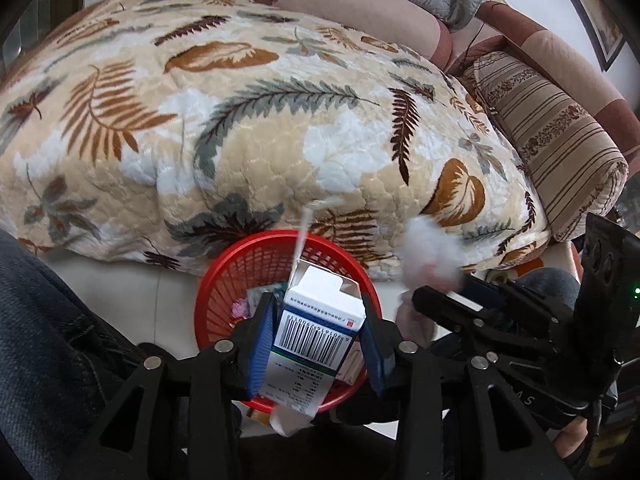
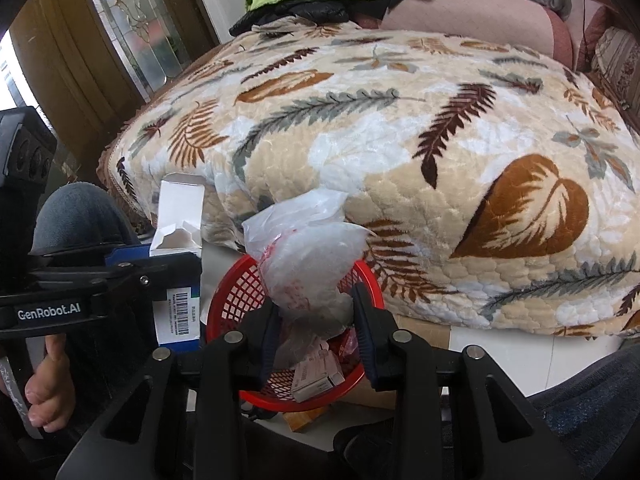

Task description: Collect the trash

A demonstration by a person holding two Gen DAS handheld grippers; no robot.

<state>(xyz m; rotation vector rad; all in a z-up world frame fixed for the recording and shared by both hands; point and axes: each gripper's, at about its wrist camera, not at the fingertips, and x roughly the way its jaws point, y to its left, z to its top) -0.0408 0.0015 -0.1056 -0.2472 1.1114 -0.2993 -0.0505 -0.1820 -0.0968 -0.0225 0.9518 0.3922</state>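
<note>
The left gripper (image 2: 120, 280), seen from the right wrist camera, carries the white lettering "GenRobot.AI" on its black side. The medicine box (image 1: 316, 332) clamped in it bears a black barcode on a white panel, with a row of digits and lines of small print around it, all too small or turned to read. In the left wrist view the right gripper (image 1: 440, 300) shows pale letters on its body, seemingly "SV", partly cut off.
</note>
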